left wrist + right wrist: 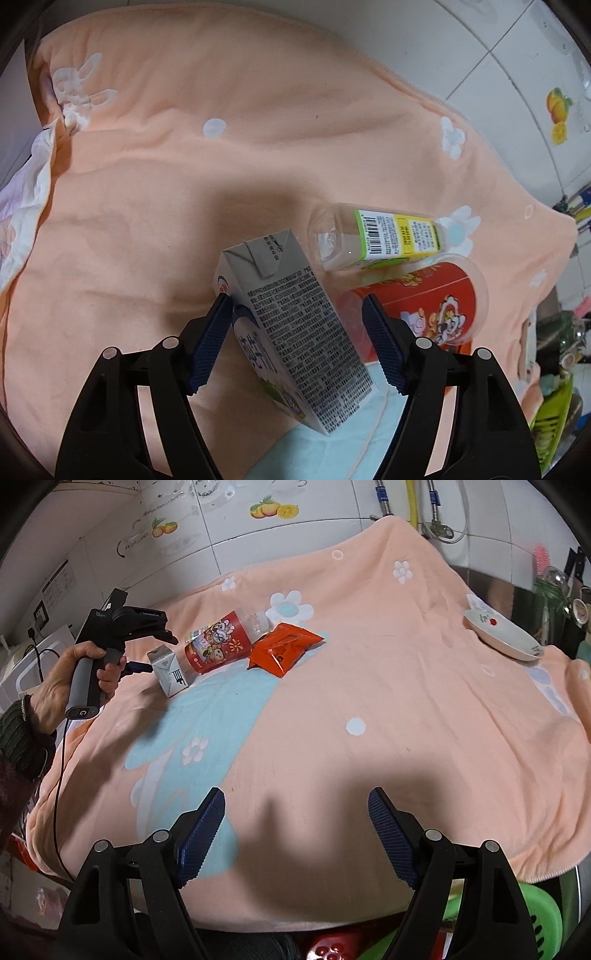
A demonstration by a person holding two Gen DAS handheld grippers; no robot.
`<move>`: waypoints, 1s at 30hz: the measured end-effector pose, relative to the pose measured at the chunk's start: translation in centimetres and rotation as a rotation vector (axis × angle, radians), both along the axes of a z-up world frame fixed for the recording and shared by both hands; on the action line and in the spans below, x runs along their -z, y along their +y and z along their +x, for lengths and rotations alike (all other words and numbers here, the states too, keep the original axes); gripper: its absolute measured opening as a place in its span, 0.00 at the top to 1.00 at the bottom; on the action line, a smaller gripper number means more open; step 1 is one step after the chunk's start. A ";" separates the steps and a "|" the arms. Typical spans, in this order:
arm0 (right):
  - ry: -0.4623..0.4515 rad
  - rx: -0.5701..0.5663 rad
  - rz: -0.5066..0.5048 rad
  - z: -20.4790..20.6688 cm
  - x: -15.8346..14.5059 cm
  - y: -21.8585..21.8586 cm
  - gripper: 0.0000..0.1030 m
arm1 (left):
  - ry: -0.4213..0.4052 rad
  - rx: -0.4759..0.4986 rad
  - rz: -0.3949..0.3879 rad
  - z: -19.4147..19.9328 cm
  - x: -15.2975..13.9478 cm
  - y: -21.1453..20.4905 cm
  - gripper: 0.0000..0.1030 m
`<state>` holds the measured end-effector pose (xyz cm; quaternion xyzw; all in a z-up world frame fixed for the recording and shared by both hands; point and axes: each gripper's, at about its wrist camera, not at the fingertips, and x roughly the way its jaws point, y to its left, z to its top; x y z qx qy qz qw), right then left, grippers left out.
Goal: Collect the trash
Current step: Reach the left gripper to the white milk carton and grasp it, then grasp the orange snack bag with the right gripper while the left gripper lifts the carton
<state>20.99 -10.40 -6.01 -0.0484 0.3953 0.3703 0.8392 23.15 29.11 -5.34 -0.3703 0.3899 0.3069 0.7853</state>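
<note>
Below, left gripper jaws apart, straddling milk carton on peach blanket; right gripper jaws apart, empty.

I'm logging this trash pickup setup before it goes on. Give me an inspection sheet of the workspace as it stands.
Surface: peach flowered blanket, wrinkled, covering the top.
Job's things: milk carton, clear bottle and red cup lying close together; orange snack bag beside them.
Clutter: white dish near the blanket's far edge.
Grippers: left hand-held gripper open, jaws on either side of the carton; right hand-held gripper open, over bare blanket.
Cables: a thin cord hangs from the left handle.
Surroundings: tiled wall with fruit stickers, hoses, green basket.
</note>
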 end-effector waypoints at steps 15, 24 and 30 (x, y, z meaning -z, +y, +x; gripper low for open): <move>0.010 -0.035 0.006 3.4 -0.2 4.0 0.25 | 0.026 0.109 0.016 -0.1 0.8 1.2 0.44; 0.047 -0.026 0.064 8.4 -0.9 9.7 0.26 | 0.026 0.259 0.033 -0.8 0.0 0.6 0.56; 0.099 0.009 0.082 11.7 0.1 13.6 0.26 | 0.028 0.323 0.042 -0.8 0.0 0.4 0.57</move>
